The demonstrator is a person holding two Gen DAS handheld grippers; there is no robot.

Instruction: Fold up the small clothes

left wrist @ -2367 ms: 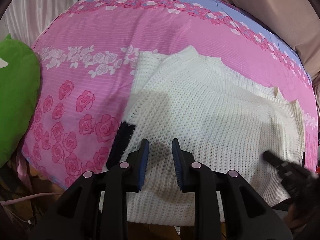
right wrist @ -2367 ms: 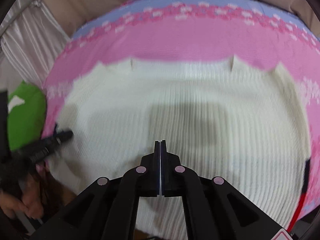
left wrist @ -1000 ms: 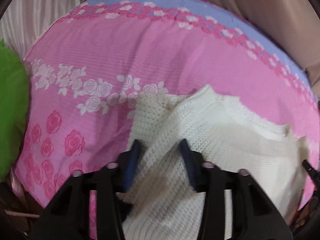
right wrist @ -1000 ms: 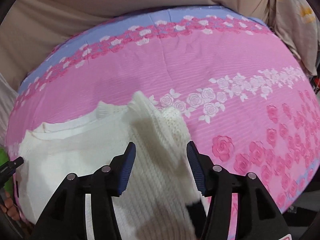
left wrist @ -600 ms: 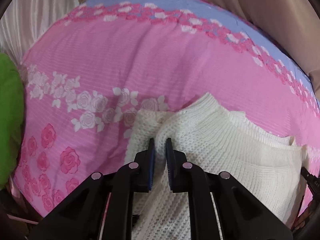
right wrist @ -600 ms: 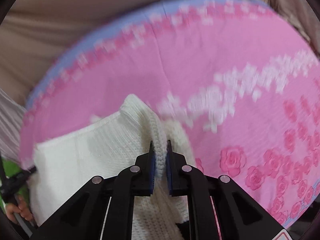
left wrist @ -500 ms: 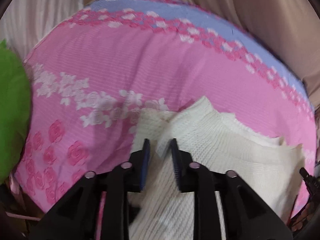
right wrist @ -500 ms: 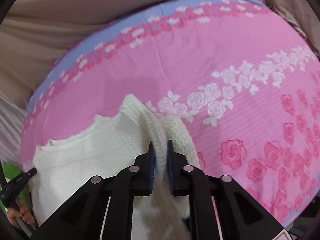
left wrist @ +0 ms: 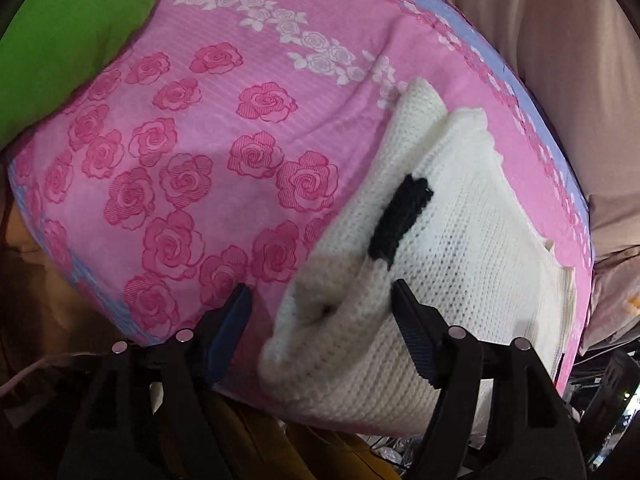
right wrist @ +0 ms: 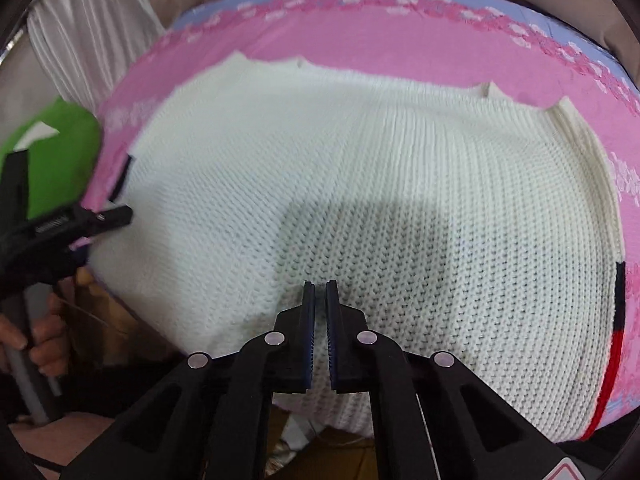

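A white knitted sweater [left wrist: 472, 248] lies flat on the pink rose-patterned sheet [left wrist: 192, 168]. A sleeve end with a black cuff [left wrist: 400, 220] rests folded on top of it. My left gripper [left wrist: 320, 308] hangs over the sweater's near left corner. Its jaws are opening wide, a loose fold of knit lies between them, and the pads do not touch it. In the right wrist view the sweater [right wrist: 400, 168] fills the middle. There my right gripper [right wrist: 319, 320] hovers above it, jaws closing to a thin slit with nothing in them. The left gripper [right wrist: 108, 216] shows at the left edge.
A green cushion [left wrist: 68, 32] lies at the sheet's left end. Beige fabric [left wrist: 560, 48] rises behind the far edge. A hand [right wrist: 28, 332] holds the left gripper's handle beyond the near edge. A red and black stripe [right wrist: 618, 320] marks the sweater's right side.
Both grippers let go of the sweater's far corners. The left swung back to the near left corner and opened wide. The right moved over the sweater's middle and closed.
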